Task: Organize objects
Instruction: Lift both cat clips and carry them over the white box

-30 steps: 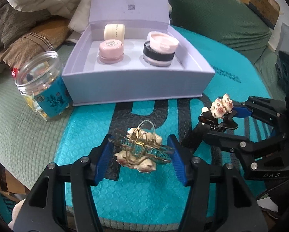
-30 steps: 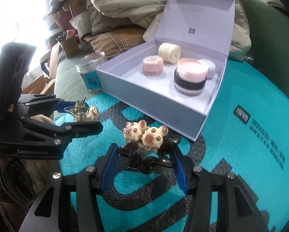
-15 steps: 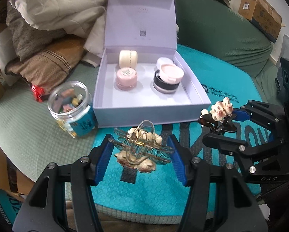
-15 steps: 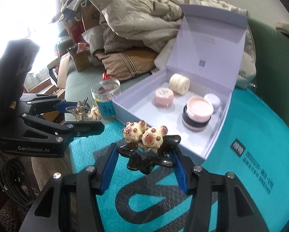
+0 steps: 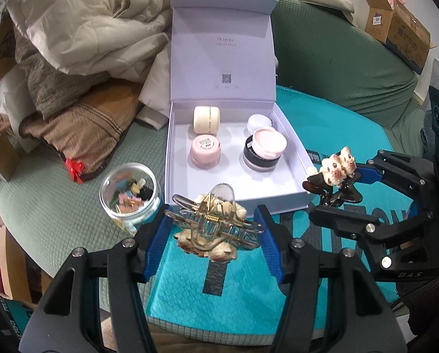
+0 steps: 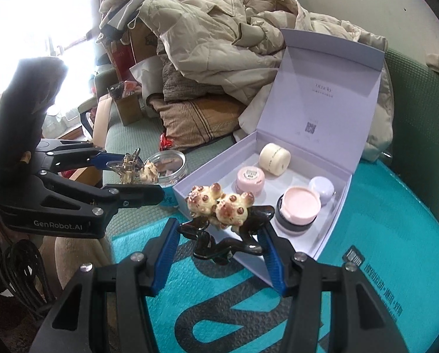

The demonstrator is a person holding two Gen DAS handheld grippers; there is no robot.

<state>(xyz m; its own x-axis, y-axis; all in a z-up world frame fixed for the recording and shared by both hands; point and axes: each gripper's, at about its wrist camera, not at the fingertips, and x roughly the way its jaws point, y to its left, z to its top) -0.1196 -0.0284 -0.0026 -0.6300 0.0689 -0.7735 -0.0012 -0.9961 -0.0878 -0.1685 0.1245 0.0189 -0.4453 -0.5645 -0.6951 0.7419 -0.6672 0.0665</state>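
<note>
My left gripper [image 5: 213,229] is shut on a gold wire hair claw with shell trim [image 5: 212,229], held in the air above the teal mat [image 5: 190,300]. My right gripper [image 6: 219,232] is shut on a dark hair claw topped with two small bear figures [image 6: 221,203]. In the left wrist view the right gripper [image 5: 334,189] with the bear claw [image 5: 335,167] hangs at the right. In the right wrist view the left gripper [image 6: 128,173] is at the left. Behind both lies an open lilac box [image 5: 237,195] holding several cosmetic jars [image 5: 204,151].
A glass jar of small clips [image 5: 131,197] stands left of the box on the green sofa cover [image 5: 52,182]. Piled jackets and a striped cushion [image 5: 81,126] lie behind it. Cardboard boxes [image 5: 398,23] sit at the far right.
Both grippers have risen with their hair claws, so the box, jar and mat look smaller and lower in each view. Neither grip has changed.
</note>
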